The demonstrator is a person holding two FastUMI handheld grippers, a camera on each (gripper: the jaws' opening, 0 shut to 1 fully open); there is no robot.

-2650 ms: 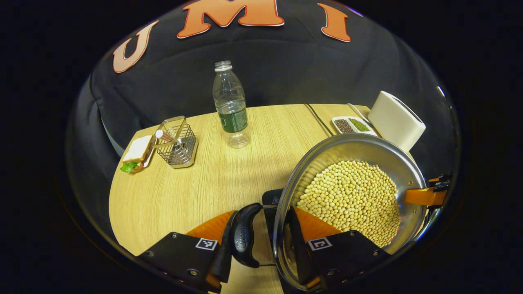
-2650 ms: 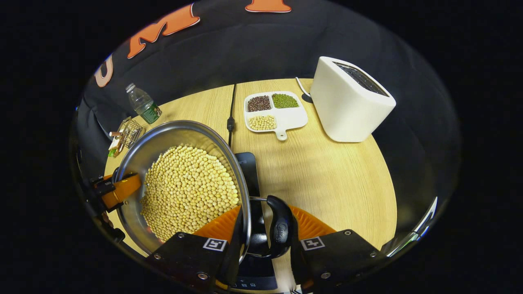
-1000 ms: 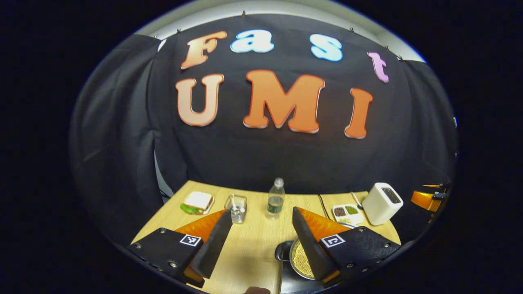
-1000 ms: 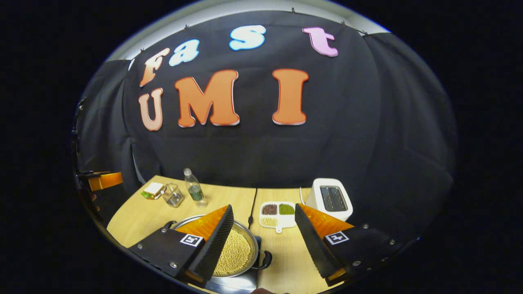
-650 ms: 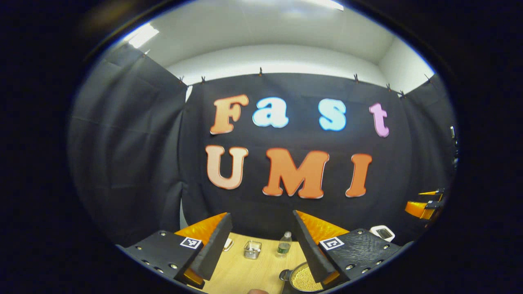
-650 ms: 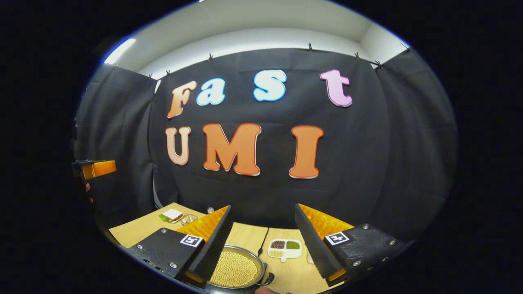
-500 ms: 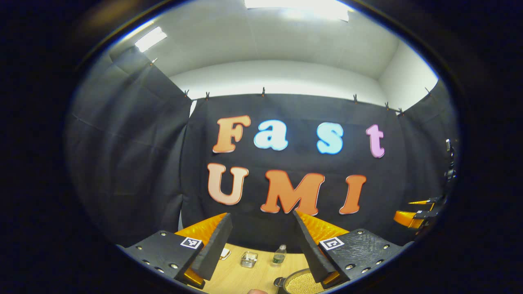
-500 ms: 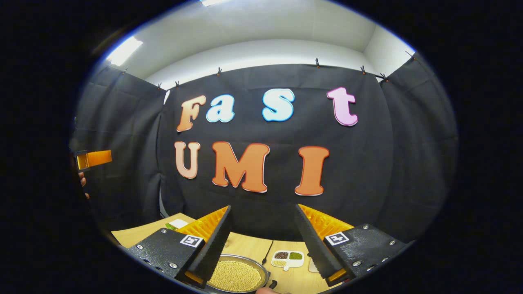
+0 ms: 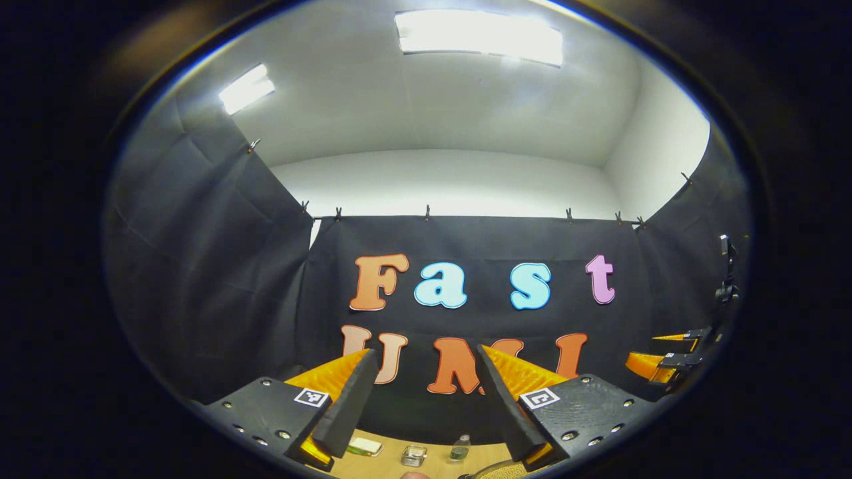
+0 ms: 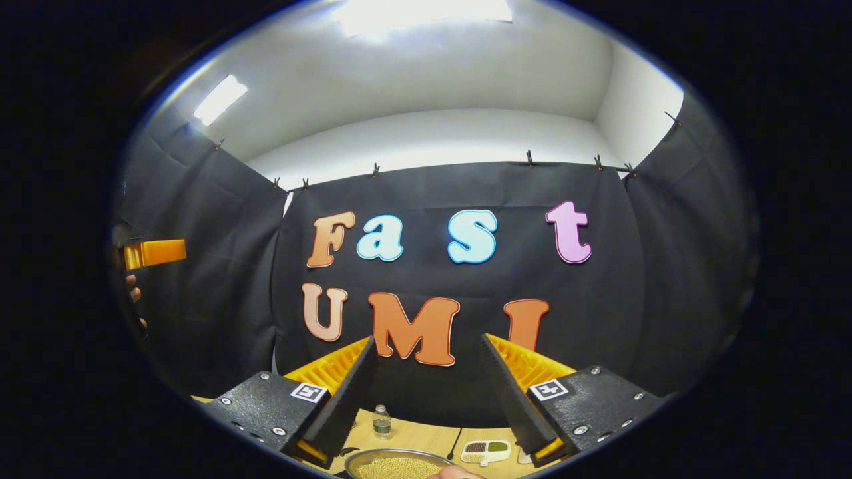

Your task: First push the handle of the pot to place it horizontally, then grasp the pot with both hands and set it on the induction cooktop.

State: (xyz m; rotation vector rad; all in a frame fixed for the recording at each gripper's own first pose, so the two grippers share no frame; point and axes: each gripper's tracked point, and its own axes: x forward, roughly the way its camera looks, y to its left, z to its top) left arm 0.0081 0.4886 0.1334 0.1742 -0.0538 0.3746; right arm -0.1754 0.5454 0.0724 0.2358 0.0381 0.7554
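Currently your left gripper [image 9: 421, 396] and right gripper [image 10: 426, 389] are both spread wide, holding nothing, aimed at the wall. Pot [image 10: 399, 464] of beans sits low on the table [image 10: 413, 436].

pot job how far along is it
Looks finished, bar confirming the seat. The pot of beans sits low on the table; the cooktop beneath is hidden. Nothing is in hand: the left tool and right tool are open, raised toward the booth wall.

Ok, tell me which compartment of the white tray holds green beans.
The rear right compartment of the tray in the right gripper view; its left neighbour holds dark beans.
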